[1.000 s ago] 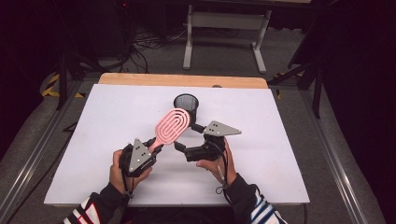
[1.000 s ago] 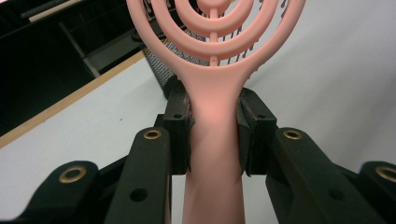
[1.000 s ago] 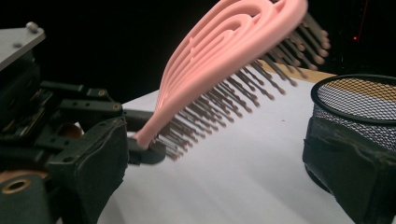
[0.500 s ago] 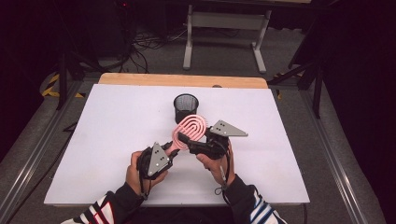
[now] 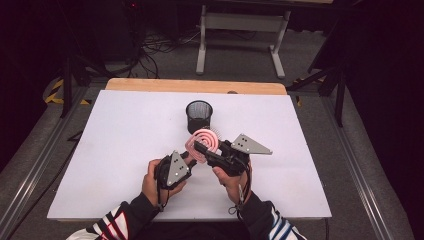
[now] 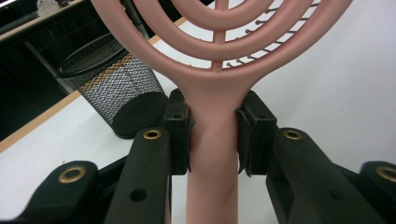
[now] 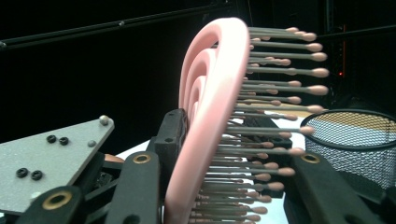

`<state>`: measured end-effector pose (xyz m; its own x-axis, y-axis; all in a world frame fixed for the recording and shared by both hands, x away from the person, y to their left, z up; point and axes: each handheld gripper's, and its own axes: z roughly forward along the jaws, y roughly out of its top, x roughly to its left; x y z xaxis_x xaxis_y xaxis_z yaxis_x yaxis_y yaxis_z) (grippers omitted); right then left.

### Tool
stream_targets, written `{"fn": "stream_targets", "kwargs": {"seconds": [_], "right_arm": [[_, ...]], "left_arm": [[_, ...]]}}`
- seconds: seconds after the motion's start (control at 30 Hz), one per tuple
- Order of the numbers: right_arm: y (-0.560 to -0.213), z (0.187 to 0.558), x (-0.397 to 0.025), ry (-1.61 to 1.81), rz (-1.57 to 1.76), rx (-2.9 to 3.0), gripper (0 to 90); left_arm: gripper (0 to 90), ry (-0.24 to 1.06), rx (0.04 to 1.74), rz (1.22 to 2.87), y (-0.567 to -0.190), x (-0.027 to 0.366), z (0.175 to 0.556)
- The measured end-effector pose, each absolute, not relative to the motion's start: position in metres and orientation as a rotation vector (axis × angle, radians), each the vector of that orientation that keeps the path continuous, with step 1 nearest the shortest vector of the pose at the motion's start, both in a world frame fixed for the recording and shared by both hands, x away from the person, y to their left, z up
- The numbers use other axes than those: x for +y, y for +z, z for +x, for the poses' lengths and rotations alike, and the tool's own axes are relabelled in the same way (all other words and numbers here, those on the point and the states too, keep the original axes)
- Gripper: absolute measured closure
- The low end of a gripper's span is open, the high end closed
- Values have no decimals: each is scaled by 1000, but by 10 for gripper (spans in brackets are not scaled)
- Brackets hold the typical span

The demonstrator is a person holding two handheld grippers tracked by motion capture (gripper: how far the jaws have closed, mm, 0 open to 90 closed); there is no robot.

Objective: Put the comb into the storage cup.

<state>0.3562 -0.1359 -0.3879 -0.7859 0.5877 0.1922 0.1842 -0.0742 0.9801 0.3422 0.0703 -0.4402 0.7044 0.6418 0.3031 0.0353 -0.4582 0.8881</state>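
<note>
The left gripper [image 5: 187, 159] clamps the pink hairbrush [image 5: 204, 142] by its handle, head angled toward the mesh cup [image 5: 199, 115], while the right gripper [image 5: 202, 148] straddles the head, its grip unclear.

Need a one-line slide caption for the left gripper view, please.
Left gripper clamped on the handle of a pink vented hairbrush, with a black mesh cup behind it on the white table.

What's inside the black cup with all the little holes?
Nothing shows inside the black mesh cup: the high view looks into a dark opening. Its bottom is too dark to tell. The pink brush is outside, in front of it.
</note>
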Motion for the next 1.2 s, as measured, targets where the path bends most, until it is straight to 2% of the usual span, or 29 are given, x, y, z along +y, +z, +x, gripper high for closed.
{"fn": "stream_targets", "kwargs": {"seconds": [0.13,0.23,0.33,0.43,0.57,0.87,1.2], "right_arm": [[-388,355,-137,1922,823,1907,623],[-387,353,-136,1891,800,1924,632],[-386,353,-136,1874,800,1927,632],[-385,353,-138,1863,793,1923,633],[-381,354,-144,1847,777,1910,633],[-372,355,-164,1819,786,1855,634],[-363,355,-183,1800,778,1800,634]], "left_arm": [[689,767,515,1934,-441,68,345],[619,763,497,1940,-442,65,345],[615,751,485,1925,-440,65,345],[531,720,491,1925,-439,68,347],[471,704,471,1925,-435,77,347],[263,660,420,1918,-430,108,346],[144,633,438,1897,-433,155,342]]}}
